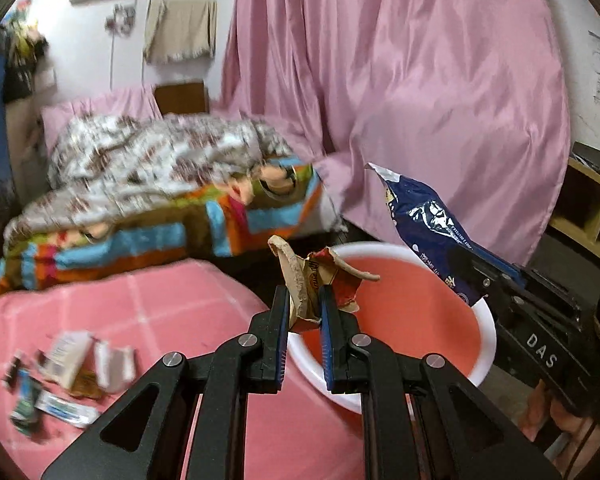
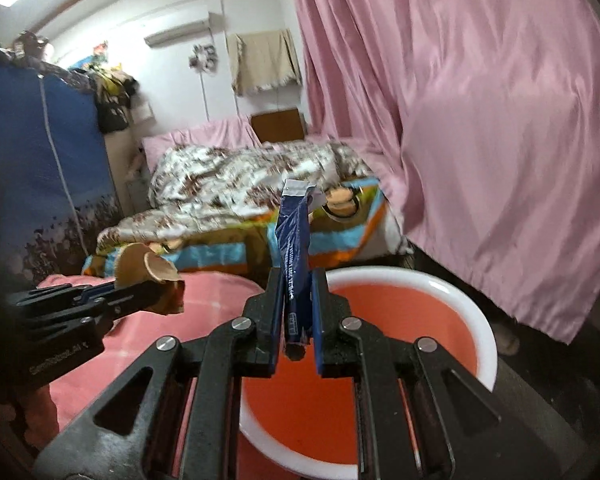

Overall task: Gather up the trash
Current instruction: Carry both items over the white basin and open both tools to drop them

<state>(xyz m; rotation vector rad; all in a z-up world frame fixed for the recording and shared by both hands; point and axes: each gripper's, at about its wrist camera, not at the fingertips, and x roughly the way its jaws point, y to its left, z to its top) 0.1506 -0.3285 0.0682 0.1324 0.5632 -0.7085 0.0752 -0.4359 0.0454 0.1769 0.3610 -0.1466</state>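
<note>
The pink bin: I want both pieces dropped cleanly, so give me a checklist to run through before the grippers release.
1. Left gripper has a firm hold on the crumpled brown wrapper: ok, shut on it.
2. Right gripper holds the blue snack bag: ok, shut on its lower end.
3. Blue bag is above the pink bin opening: ok.
4. Brown wrapper is fully over the opening: cannot tell, it sits near the rim.
5. Bin has room: ok, the visible interior looks bare.
6. Trash pile on the pink cloth collected: not ok, several pieces remain.
</note>
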